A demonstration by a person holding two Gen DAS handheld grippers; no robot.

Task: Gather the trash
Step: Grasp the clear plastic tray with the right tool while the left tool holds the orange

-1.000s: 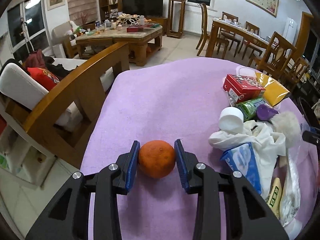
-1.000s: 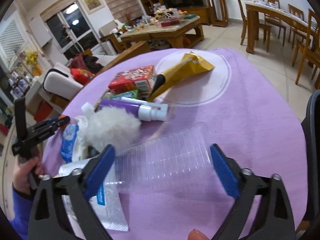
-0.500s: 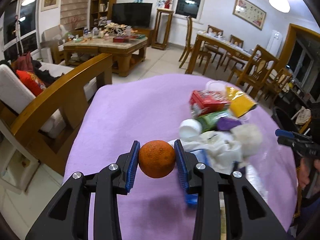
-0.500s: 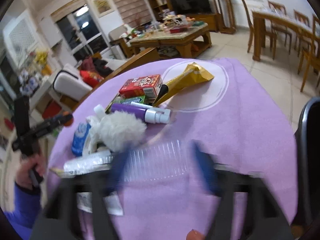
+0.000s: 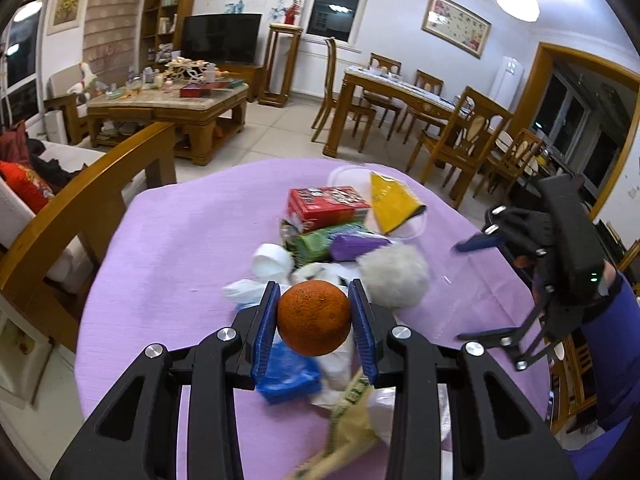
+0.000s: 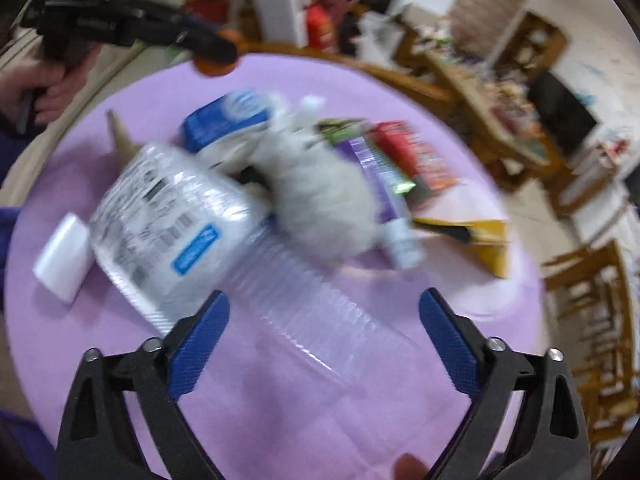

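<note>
A living and dining room with white walls and a pale tiled floor (image 5: 280, 136). A television (image 5: 221, 38) stands beside a wooden bookshelf (image 5: 166, 20); a cluttered coffee table (image 5: 168, 108) sits before them. Right: a wooden dining table (image 5: 404, 92) with chairs, a framed picture (image 5: 456, 25), a lit ceiling lamp (image 5: 517, 0).

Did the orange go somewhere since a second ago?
Yes. The left gripper carried the orange off the purple tablecloth and to the right; it now hangs above the blue pack.

Right wrist view: motion-blurred throughout; print on clear plastic wrapper (image 6: 160, 224) unreadable.
Blue packet (image 5: 286, 372): partly hidden behind left gripper (image 5: 314, 326).
</note>
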